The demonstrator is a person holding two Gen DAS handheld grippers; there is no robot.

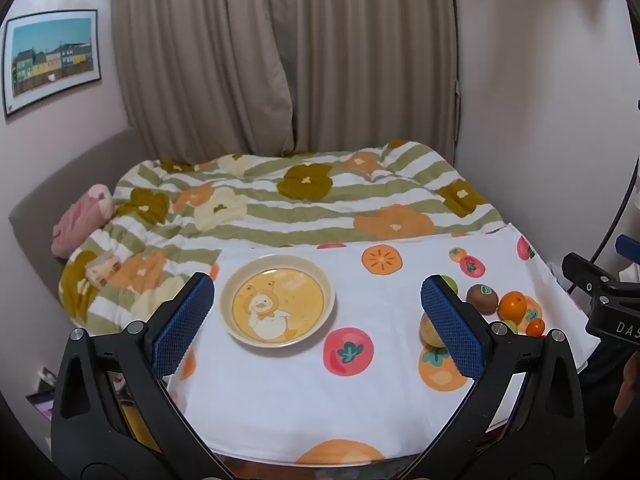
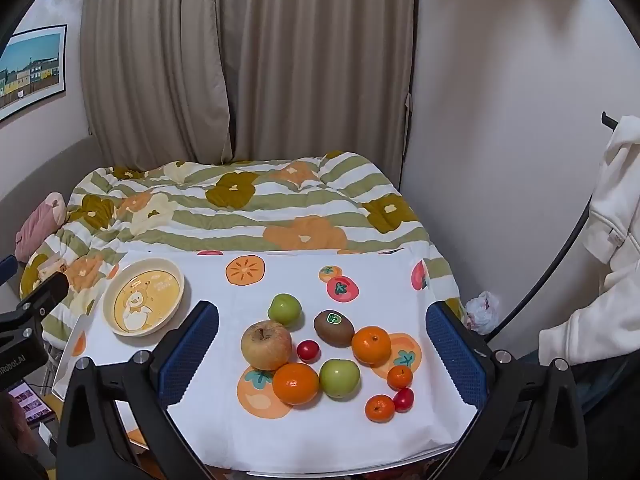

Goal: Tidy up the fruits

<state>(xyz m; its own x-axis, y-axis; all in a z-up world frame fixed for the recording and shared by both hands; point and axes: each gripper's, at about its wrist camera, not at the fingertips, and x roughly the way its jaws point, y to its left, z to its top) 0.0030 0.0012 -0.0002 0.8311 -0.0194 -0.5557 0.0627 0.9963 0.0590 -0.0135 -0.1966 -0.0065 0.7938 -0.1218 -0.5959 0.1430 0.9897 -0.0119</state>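
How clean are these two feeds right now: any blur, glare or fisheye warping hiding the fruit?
Left wrist view: sharp, evenly lit, but its own right finger covers part of the apple; fisheye bends the curtain edges. Right wrist view: sharp, with all the fruit clear between the open fingers; small highlights on the orange, soft shadows, black corners.

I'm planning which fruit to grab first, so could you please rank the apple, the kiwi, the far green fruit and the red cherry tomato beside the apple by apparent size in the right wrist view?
1. apple
2. kiwi
3. far green fruit, close to the kiwi and farther away, so unsure
4. red cherry tomato
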